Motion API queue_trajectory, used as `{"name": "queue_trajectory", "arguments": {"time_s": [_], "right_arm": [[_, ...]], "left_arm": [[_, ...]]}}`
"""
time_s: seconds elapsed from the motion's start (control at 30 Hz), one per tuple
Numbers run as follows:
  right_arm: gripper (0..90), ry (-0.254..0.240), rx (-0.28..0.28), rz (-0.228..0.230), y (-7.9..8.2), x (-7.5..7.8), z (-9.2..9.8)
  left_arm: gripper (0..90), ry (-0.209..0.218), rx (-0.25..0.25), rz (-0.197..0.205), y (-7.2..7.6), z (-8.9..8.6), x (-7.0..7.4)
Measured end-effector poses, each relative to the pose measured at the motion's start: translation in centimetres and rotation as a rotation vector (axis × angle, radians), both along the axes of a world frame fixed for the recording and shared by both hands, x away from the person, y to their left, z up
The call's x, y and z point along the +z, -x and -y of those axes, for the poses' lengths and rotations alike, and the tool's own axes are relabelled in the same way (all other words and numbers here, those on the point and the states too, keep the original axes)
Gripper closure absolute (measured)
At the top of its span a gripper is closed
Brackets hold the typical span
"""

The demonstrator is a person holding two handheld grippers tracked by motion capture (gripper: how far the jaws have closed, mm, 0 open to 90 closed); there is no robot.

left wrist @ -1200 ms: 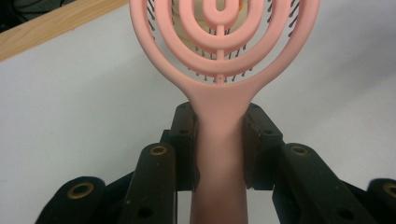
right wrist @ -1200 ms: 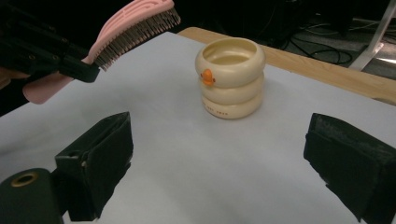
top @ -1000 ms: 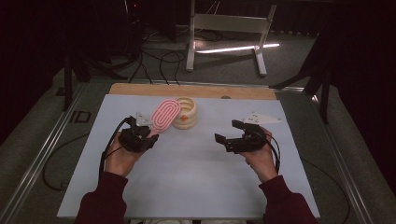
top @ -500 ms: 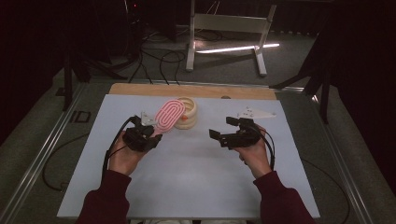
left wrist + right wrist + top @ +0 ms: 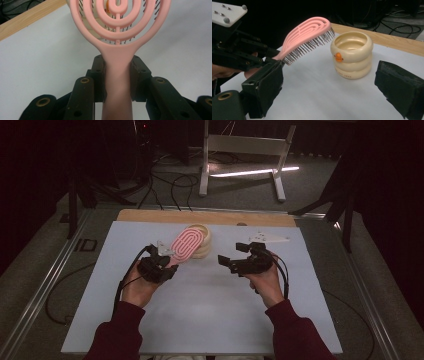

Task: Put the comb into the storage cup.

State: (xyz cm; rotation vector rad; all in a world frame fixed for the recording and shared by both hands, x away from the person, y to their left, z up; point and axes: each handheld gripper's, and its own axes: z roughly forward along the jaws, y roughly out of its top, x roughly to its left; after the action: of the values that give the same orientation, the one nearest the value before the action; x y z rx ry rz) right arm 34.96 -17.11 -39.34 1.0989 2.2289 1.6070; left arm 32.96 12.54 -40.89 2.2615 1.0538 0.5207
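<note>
A pink hairbrush (image 5: 187, 244) with dark bristles is gripped by its handle in my left gripper (image 5: 167, 262), which is shut on it. In the left gripper view both pads press the handle (image 5: 117, 75) and the ringed head (image 5: 117, 50) rises ahead. The head tilts over a cream, ring-shaped cup (image 5: 205, 240) with an orange spot (image 5: 339, 57). My right gripper (image 5: 229, 255) stands open to the right of the cup, pointing left at it. In the right gripper view its pads (image 5: 272, 82) are wide apart, with the cup (image 5: 352, 55) and the brush (image 5: 307, 32) beyond.
A white mat (image 5: 210, 310) covers the table, with a wooden strip (image 5: 200, 216) along its far edge. Beyond it a metal stand (image 5: 240, 150) and cables lie on the dark floor. Metal rails run along both table sides.
My right gripper has moved left and slightly away from the person, closer to the cup. The left gripper and the brush have hardly shifted.
</note>
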Motion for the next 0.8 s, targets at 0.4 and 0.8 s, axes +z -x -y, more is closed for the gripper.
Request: {"name": "queue_trajectory", "arguments": {"time_s": [0.4,0.8], "right_arm": [[8.2,-0.023,-0.001,-0.025,-0.8,-0.1,-0.7],[8.2,-0.043,0.003,-0.046,-1.3,-0.5,-1.4]], "left_arm": [[69.9,-0.014,-0.034,0.003,0.1,1.6,-0.6],[69.9,-0.015,-0.071,0.007,0.3,3.4,-0.9]]}}
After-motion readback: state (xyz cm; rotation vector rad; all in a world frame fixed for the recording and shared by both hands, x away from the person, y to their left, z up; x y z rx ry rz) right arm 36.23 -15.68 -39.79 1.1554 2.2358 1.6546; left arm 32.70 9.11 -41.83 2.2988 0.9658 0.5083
